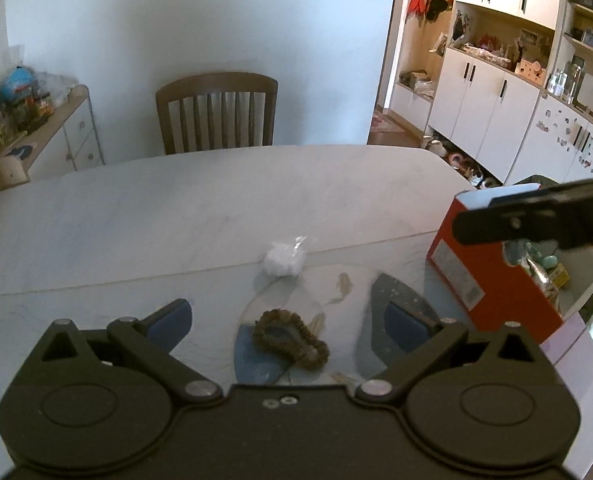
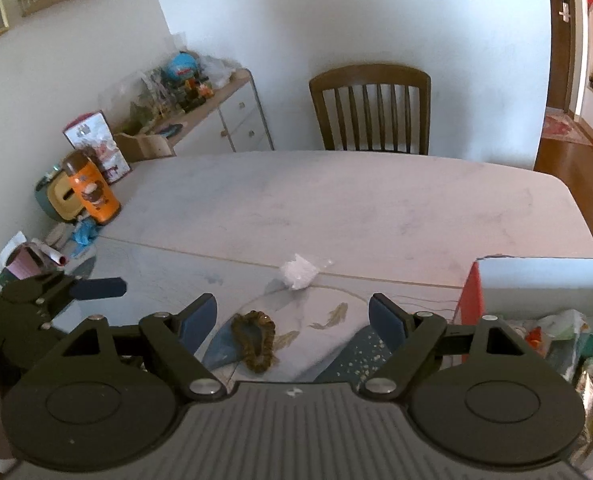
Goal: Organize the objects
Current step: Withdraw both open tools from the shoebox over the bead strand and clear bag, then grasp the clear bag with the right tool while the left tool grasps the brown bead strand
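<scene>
Left wrist view: the left gripper hangs over the pale table with its jaws spread wide and empty — a brown scrunchie lies on the tabletop between the fingers, a small white packet farther off. The right gripper is likewise wide and empty, the scrunchie just inside its left finger; a red box of oddments stands at the table's right.
</scene>
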### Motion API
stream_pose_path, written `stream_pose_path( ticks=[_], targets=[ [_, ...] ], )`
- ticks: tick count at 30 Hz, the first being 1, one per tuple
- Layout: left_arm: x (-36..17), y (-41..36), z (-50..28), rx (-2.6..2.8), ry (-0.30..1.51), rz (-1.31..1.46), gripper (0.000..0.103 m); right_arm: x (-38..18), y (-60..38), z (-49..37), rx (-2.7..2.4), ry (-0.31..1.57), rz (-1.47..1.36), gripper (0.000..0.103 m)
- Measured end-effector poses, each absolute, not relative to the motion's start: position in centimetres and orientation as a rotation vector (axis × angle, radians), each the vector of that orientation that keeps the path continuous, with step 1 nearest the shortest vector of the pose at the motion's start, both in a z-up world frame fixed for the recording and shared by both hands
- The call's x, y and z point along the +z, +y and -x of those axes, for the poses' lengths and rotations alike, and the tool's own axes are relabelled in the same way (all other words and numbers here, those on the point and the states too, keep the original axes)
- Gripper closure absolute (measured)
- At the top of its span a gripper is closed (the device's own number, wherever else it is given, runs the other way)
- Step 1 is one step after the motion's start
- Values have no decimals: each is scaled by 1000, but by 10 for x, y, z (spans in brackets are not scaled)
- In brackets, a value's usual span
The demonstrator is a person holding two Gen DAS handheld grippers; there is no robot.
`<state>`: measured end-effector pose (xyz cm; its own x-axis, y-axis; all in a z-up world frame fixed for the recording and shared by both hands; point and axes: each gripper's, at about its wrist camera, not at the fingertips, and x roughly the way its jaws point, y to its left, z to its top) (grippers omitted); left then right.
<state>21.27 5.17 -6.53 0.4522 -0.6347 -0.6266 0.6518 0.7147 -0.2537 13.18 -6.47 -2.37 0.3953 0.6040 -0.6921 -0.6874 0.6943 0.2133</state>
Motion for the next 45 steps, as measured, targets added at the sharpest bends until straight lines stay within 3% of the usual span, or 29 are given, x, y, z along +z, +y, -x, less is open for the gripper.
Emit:
stream_pose_path(
  ticks=[17, 30, 45],
  targets=[
    [-142, 28, -246, -763, 892, -25, 1, -94, 24, -185, 794, 912, 268, 20],
    [-169, -10, -243, -729, 853, -121, 2, -137, 74, -214, 799, 958, 339, 20],
    [-175, -18, -242, -704, 867, -92, 24, -166, 103, -229, 801, 980, 408, 20]
  ],
)
